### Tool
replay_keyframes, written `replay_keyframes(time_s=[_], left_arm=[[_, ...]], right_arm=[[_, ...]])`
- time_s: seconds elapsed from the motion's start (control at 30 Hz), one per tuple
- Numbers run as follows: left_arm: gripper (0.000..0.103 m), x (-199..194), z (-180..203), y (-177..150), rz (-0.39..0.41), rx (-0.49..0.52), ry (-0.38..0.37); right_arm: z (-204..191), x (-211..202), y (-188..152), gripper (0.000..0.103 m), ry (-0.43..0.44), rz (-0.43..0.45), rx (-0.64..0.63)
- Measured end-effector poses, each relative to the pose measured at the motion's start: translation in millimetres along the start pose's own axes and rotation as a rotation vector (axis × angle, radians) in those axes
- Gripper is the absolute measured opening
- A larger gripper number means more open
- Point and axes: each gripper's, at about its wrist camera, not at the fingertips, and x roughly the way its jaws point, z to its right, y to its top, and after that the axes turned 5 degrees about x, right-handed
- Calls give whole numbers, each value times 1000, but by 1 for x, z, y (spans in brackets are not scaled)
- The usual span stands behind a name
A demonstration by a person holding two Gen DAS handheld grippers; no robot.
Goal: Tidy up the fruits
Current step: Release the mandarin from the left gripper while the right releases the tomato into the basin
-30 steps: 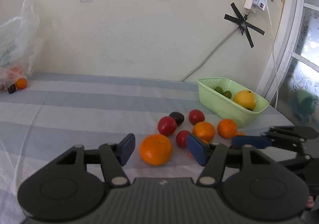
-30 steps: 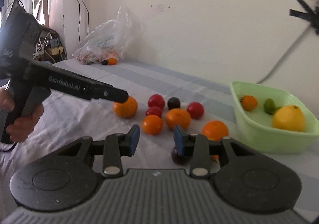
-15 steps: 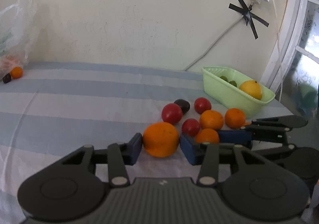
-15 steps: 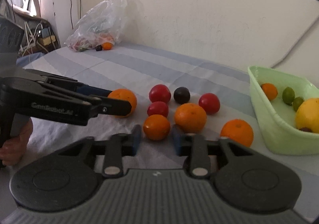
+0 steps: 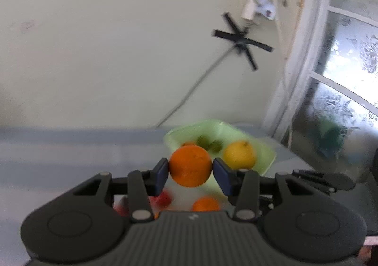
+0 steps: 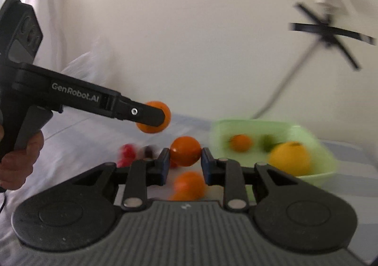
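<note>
My left gripper is shut on a large orange and holds it in the air in front of the green basket. It shows from the side in the right wrist view. My right gripper is shut on a smaller orange, lifted above the bed. The basket holds a yellow lemon, a small orange and green limes. Oranges and red fruits lie on the striped sheet below, blurred.
A wall with a taped cable stands behind the bed. A window frame is at the right. A clear plastic bag lies at the far left of the bed.
Both grippers closed on their oranges and lifted them off the sheet. Both have swung up and toward the green basket; the views are motion-blurred.
</note>
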Motion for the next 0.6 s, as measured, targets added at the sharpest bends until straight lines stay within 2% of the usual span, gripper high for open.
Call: replay_keyframes(time_s=[0.1, 0.2, 0.3, 0.43, 0.6], left_arm=[[42, 37, 14, 17, -32, 18, -54], [42, 69, 24, 20, -82, 39, -50], [42, 93, 26, 18, -138, 30, -46], [44, 104, 27, 14, -155, 36, -40], [45, 98, 28, 17, -129, 43, -32]], right_arm=[[23, 7, 5, 31, -59, 13, 44], [39, 15, 4, 31, -108, 8, 54], [50, 20, -2, 32, -108, -8, 89], [55, 21, -5, 32, -115, -18, 83], [51, 22, -7, 33, -120, -9, 85]])
